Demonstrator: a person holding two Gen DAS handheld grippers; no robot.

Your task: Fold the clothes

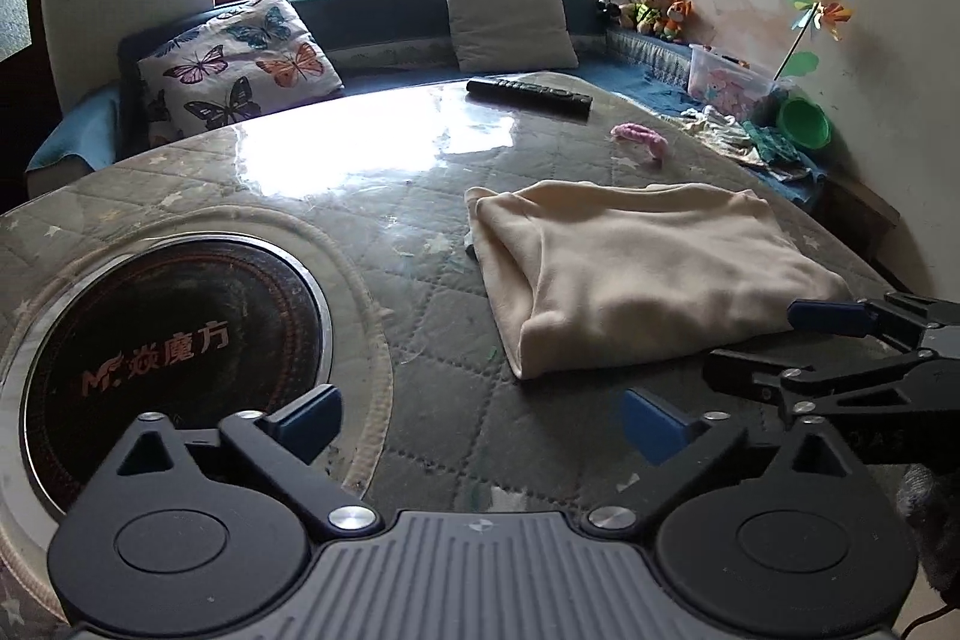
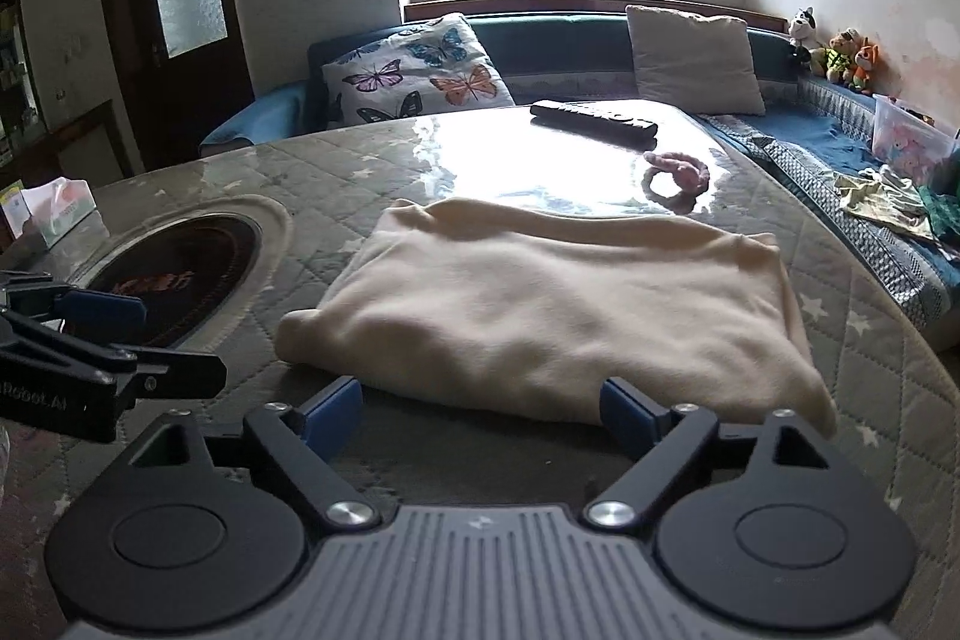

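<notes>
Garment (image 2: pixel 540 316): cream knit, lying folded into a rough rectangle on the surface (image 2: pixel 864 340), filling the centre of the right wrist frame and sitting right of centre in the left wrist frame (image 1: pixel 648 268). Several layers are stacking up; the near edge is showing as a rounded fold, the lower-left corner as a soft bulge.

Left hand-held gripper (image 1: pixel 480 424): released, jaws spread wide, nothing between them, hovering over bare surface at the bottom of its own frame, well left of the garment. In the right wrist frame it is appearing at the left edge (image 2: pixel 108 334).

Right hand-held gripper (image 2: pixel 480 409): also released, jaws apart and empty, sitting just short of the garment's near edge. Contact between pads and cloth cannot be told. It is also entering the left wrist frame at right (image 1: pixel 798 340), beside the garment's near-right corner.

Handling judgement: the fabric is looking soft, limp and light, fleecy rather than slick, not fragile. It is likely sagging and unfolding if lifted from one point. The surface is reading glossy under the window glare, so the stack may be sliding when pushed.

Grip judgement: best taking the two near corners, one per gripper, pinching through all layers at the fold.
</notes>
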